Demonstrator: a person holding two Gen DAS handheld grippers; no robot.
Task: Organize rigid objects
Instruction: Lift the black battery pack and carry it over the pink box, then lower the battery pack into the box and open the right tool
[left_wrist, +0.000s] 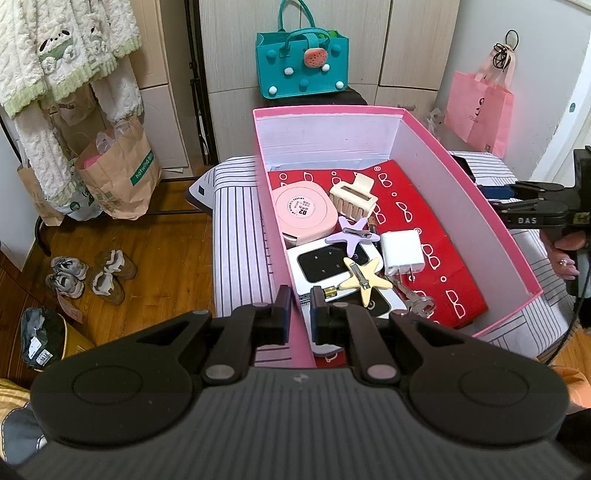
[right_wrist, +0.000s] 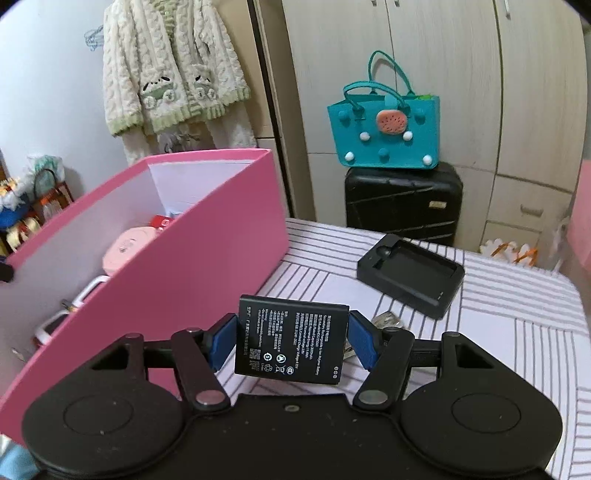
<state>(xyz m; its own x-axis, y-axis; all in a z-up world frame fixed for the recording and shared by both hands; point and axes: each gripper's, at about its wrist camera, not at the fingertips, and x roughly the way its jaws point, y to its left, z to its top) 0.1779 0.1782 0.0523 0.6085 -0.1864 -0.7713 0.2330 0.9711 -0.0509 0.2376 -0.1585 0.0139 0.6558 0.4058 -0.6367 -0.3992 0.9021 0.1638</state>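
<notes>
Striped bed (right_wrist: 517, 332) carries pink box (right_wrist: 207, 280), black charger cradle (right_wrist: 410, 273), keys (right_wrist: 388, 319).

My left gripper (left_wrist: 299, 314) is black with ribbed housing; my right gripper (right_wrist: 291, 341) has blue-padded fingers (right_wrist: 223, 341) and silver pivot screws.

Box (left_wrist: 461, 206) is crammed along its left half, but the red mat (left_wrist: 436, 236) on the right is mostly bare, so there's room to drop in there. Outside, the charger (right_wrist: 410, 275) and keys (right_wrist: 386, 319) sit on the striped bed (right_wrist: 517, 332), rest is open.
</notes>
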